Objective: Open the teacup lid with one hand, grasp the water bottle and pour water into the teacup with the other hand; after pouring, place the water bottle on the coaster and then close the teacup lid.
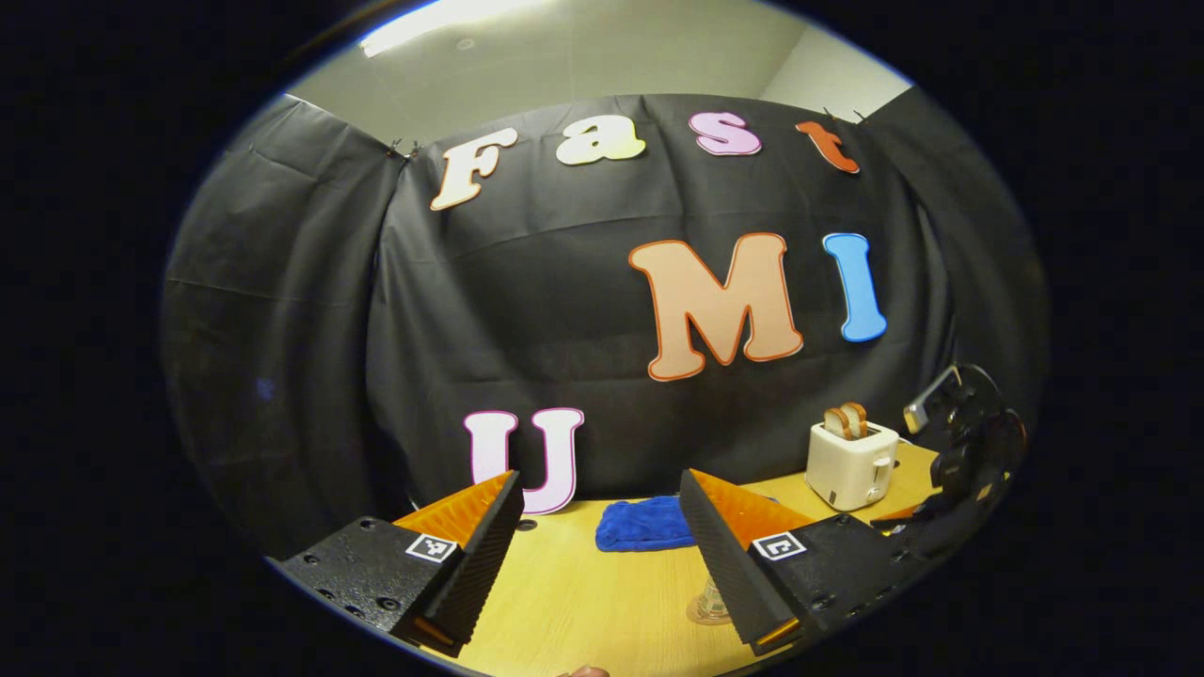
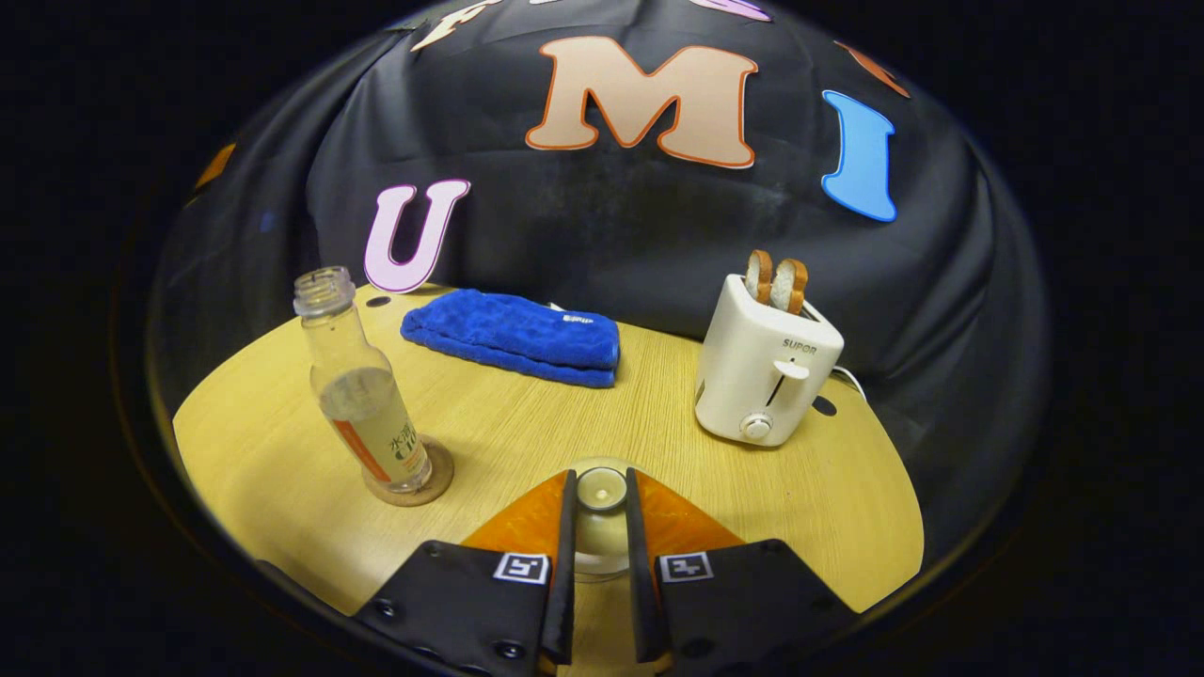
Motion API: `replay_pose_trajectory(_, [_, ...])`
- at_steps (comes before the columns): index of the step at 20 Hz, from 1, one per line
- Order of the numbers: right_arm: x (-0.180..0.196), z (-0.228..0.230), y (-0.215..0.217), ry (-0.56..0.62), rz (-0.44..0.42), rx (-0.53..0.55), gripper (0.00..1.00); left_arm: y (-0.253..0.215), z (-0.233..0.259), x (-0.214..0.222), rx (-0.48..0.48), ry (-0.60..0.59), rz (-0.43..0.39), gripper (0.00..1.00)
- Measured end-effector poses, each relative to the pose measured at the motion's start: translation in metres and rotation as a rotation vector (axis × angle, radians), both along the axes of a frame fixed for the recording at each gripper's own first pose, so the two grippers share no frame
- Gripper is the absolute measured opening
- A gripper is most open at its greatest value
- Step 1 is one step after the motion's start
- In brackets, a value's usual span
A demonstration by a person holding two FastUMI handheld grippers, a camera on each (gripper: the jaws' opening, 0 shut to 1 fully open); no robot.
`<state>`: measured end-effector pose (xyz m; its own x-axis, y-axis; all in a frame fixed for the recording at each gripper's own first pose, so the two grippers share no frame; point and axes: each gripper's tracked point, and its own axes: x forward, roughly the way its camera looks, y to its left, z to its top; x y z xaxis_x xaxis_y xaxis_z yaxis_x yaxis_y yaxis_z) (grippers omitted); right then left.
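Note:
In the right gripper view my right gripper (image 2: 600,512) is shut on the round knob of the clear glass teacup lid (image 2: 600,489). Clear glass shows beneath the knob between the fingers; whether the lid rests on the cup or hangs above it I cannot tell. The uncapped water bottle (image 2: 362,395), partly filled, stands upright on the round coaster (image 2: 423,487) to the left, with nothing holding it. In the left gripper view my left gripper (image 1: 602,555) is open above the table, nothing between its fingers. A clear thing on a tan disc (image 1: 707,606) peeks out beside its right finger.
A folded blue towel (image 2: 513,337) lies at the back of the wooden table (image 2: 847,508). A white toaster (image 2: 764,371) with two bread slices stands at the back right. The right gripper's body (image 1: 969,442) shows at the right edge of the left gripper view, beside the toaster (image 1: 851,461).

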<state>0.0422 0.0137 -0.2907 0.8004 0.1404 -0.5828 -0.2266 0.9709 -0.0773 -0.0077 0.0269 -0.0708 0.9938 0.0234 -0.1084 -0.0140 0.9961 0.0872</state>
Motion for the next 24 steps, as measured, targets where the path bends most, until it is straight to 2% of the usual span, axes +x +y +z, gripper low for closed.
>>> replay_pose_trajectory(7, [-0.009,0.02,-0.007,0.019,-0.04,0.032,0.28,-0.033,-0.054,-0.004,-0.055,0.088,-0.108,0.98])
replay_pose_trajectory(8, [-0.012,0.021,-0.008,0.026,-0.049,0.038,0.27,-0.04,-0.064,-0.004,-0.062,0.1,-0.133,1.0])
replay_pose_trajectory(15, [-0.028,0.039,-0.017,0.056,-0.104,0.075,0.3,-0.071,-0.122,-0.001,-0.11,0.174,-0.238,0.98])
replay_pose_trajectory(19, [-0.038,0.05,-0.02,0.055,-0.127,0.088,0.27,-0.077,-0.141,0.007,-0.103,0.169,-0.27,0.98])
replay_pose_trajectory(23, [-0.045,0.051,-0.023,0.072,-0.155,0.096,0.3,-0.084,-0.178,0.009,-0.13,0.23,-0.288,0.98])
replay_pose_trajectory(24, [-0.046,0.052,-0.024,0.072,-0.16,0.093,0.28,-0.086,-0.184,0.009,-0.143,0.243,-0.292,0.98])
